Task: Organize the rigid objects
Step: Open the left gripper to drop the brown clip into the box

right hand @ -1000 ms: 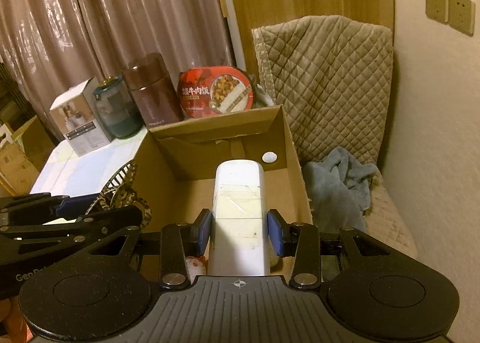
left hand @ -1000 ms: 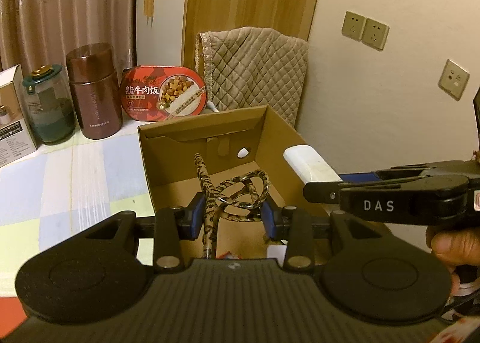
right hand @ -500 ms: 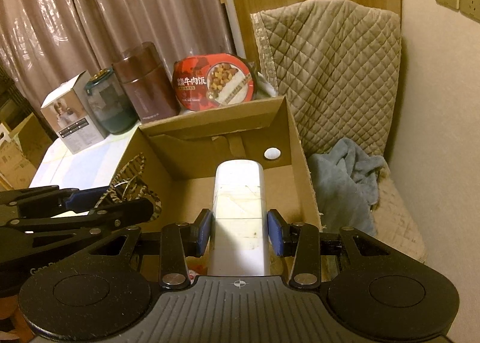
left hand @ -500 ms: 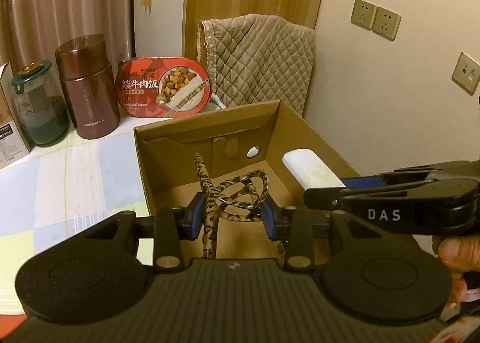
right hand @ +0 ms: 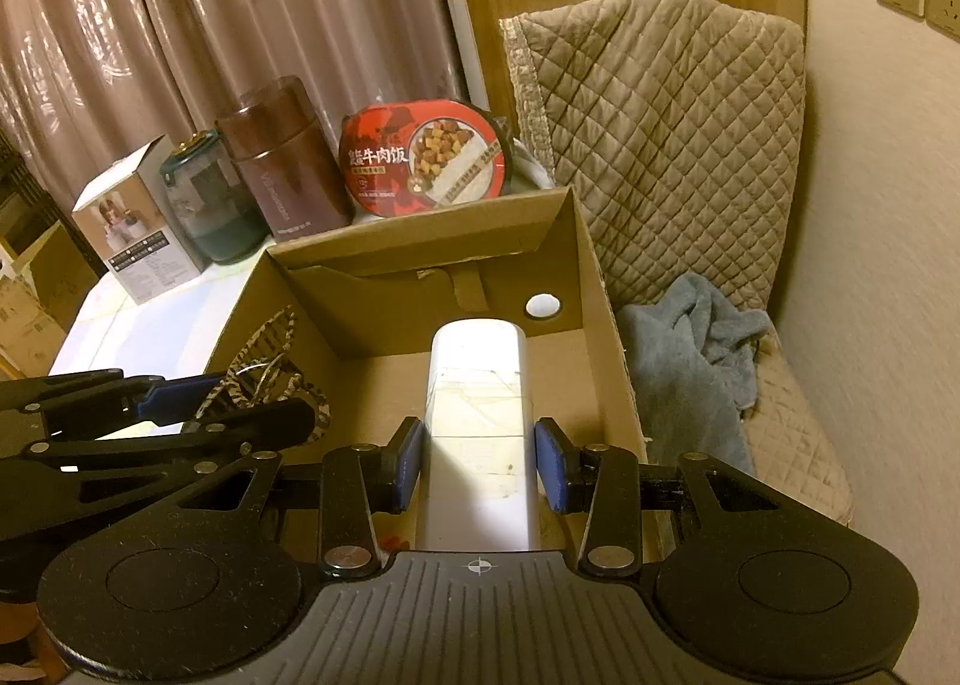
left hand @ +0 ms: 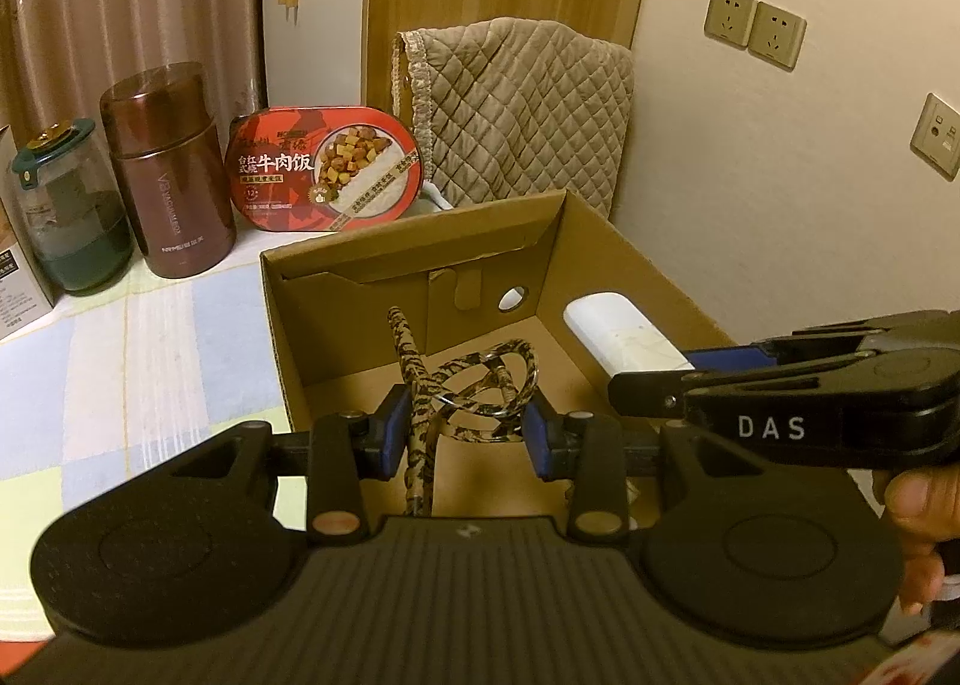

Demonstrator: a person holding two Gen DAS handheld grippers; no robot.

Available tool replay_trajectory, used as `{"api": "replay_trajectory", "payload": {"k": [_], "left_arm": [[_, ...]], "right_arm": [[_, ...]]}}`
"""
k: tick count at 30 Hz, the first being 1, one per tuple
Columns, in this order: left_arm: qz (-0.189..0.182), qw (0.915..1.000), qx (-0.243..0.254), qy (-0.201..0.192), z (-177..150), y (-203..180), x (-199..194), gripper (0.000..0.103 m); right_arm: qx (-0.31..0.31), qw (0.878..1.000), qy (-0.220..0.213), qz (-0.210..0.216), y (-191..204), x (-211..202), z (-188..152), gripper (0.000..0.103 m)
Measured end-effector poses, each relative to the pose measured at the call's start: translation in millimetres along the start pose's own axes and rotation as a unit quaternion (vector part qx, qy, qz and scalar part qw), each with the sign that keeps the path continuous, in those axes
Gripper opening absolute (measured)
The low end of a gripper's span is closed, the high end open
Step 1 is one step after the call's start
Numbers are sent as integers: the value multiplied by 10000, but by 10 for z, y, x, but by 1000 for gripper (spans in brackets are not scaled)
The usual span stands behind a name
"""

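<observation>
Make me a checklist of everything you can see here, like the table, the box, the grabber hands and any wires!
Surface: table with a pale checked cloth.
Job's things: open cardboard box; leopard-print strap; white oblong case.
Clutter: red meal tray, brown canister, green-lidded jar, printed carton behind the box.
Grippers: left gripper shut on the strap over the box; right gripper shut on the white case, also over the box.
Cables: nothing seen.
Surroundings: curtain, quilted chair cover, grey towel, wall sockets.
</observation>
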State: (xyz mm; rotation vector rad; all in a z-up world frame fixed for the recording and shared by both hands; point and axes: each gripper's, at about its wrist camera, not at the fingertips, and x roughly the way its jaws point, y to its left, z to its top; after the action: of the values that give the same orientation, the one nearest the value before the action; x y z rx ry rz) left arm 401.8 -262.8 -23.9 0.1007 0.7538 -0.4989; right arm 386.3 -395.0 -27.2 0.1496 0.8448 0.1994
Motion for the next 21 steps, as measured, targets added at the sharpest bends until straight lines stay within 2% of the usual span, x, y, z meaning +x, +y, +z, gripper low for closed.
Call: {"api": "replay_trajectory", "payload": {"k": [7,10,21], "left_arm": [[-3,10000,41,24,-1,6,23,34],[140,9998,135,-79,14,5,5,37],[199,9997,16,-162,-16,101,-120,37]], "right_arm": [[21,10000,0,-4,-7,22,4,37],[36,10000,2,-10,-7,29,7,37],[43,10000,23,35,29,33,5,37]]}}
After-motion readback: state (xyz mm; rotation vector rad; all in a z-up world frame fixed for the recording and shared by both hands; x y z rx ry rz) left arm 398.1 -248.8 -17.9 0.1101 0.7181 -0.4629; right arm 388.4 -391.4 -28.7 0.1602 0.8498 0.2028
